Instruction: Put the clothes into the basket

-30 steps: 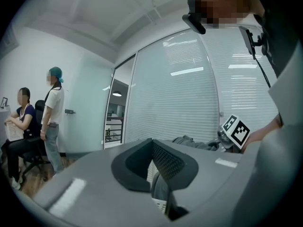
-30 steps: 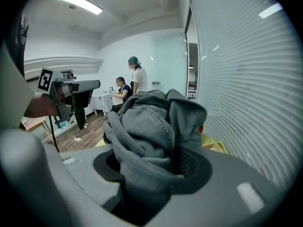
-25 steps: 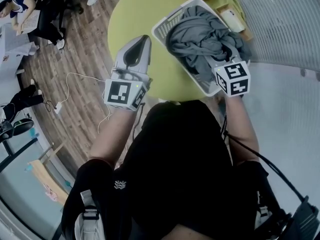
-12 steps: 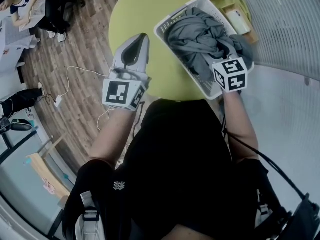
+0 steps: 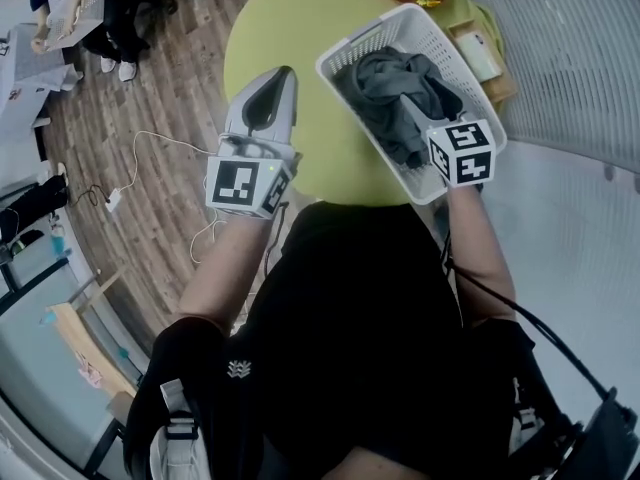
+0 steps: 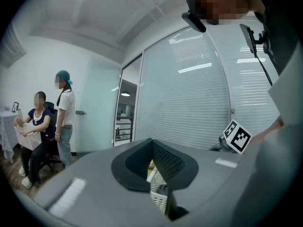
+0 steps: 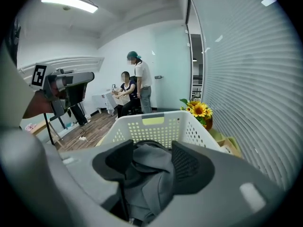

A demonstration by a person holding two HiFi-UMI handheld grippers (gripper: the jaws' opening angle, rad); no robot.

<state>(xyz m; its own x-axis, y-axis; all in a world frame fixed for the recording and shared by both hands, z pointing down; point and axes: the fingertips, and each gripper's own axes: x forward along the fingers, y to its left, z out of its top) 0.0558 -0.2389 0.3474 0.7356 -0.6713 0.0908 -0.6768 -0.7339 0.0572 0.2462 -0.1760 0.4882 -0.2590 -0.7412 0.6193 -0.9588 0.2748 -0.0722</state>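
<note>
right gripper (image 7: 151, 167) pinching one grey garment (image 5: 385, 78) in one basket (image 5: 432, 30)

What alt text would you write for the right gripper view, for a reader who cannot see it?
The right gripper grips grey clothes between its two dark pads, inside a white perforated basket. Sunflowers stand behind the basket beside a wall of blinds, and two people are across the room.
</note>
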